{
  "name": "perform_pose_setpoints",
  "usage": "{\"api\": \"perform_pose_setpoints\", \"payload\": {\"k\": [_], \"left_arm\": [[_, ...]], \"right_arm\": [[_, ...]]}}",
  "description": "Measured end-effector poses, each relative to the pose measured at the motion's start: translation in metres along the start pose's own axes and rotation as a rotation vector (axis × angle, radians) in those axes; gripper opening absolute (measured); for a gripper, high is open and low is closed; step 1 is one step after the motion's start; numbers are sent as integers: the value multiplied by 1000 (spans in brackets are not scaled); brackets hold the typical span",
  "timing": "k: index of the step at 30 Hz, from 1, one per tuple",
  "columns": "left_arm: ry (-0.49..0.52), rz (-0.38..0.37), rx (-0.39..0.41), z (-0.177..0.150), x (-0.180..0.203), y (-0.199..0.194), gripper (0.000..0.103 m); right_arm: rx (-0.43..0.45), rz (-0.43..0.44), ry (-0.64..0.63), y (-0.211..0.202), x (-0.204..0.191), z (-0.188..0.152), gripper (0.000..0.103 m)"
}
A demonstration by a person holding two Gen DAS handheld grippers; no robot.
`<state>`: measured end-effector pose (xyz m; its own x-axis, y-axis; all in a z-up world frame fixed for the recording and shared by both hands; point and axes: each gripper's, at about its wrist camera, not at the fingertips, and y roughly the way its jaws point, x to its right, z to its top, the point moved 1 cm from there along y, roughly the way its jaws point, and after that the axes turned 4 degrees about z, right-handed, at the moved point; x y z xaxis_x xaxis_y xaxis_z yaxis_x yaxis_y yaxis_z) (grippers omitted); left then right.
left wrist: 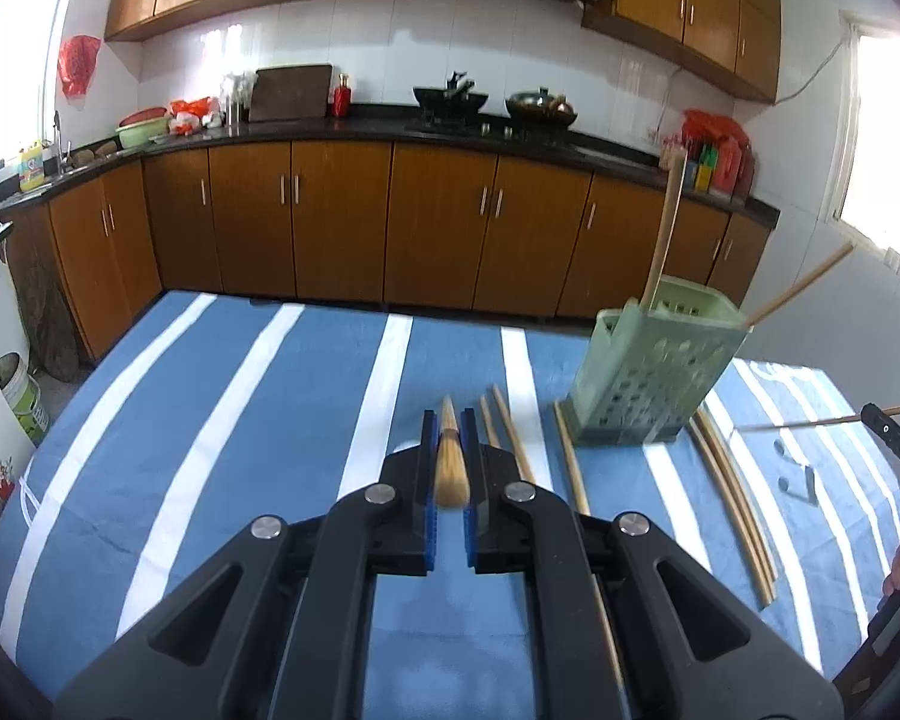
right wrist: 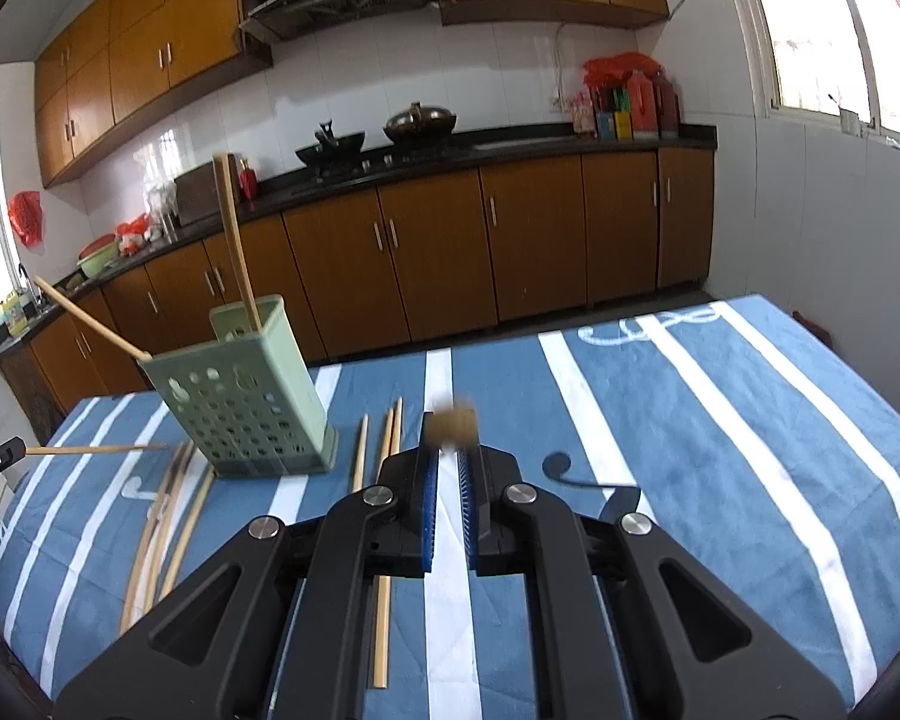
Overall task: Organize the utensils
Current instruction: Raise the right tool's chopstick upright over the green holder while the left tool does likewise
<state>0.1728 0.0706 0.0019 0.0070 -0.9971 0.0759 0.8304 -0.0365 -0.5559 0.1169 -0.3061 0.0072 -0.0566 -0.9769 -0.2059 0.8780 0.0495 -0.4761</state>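
Your left hand-held gripper (left wrist: 449, 420) pinches a pale bamboo chopstick (left wrist: 450, 462) between its blue pads, the stick's long axis running straight ahead along the fingers, tip pointing away from you. Your right hand-held gripper (right wrist: 450, 423) is pressed onto another bamboo chopstick (right wrist: 453, 420), seen blurred and end-on. Both hang above a desk under a blue cloth with white stripes (right wrist: 720, 420). More loose bamboo chopsticks (left wrist: 570, 468) lie lengthwise on the cloth. Just beyond stands a pale green perforated plastic holder (left wrist: 648, 372), two chopsticks leaning out of it. Behind, brown wooden kitchen cabinets (left wrist: 330, 222) run under a black countertop with white tiled wall above.
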Motion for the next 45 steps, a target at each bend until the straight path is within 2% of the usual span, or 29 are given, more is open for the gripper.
{"api": "perform_pose_setpoints", "payload": {"k": [16,23,27,32,38,45], "left_arm": [[25,-27,67,23,7,-21,8],[55,-98,133,42,24,-54,8],[60,-156,188,57,39,-75,8],[50,-206,267,76,58,-92,8],[12,-211,394,105,81,-101,8],[-67,-210,435,124,95,-74,8]], "right_arm": [[61,17,-16,-13,-5,18,8],[155,127,-29,-42,-25,47,8],[205,224,-32,-60,-42,63,8],[276,299,-38,-74,-61,81,8],[353,303,-72,-70,-83,97,8],[404,254,-79,-45,-93,106,8]]}}
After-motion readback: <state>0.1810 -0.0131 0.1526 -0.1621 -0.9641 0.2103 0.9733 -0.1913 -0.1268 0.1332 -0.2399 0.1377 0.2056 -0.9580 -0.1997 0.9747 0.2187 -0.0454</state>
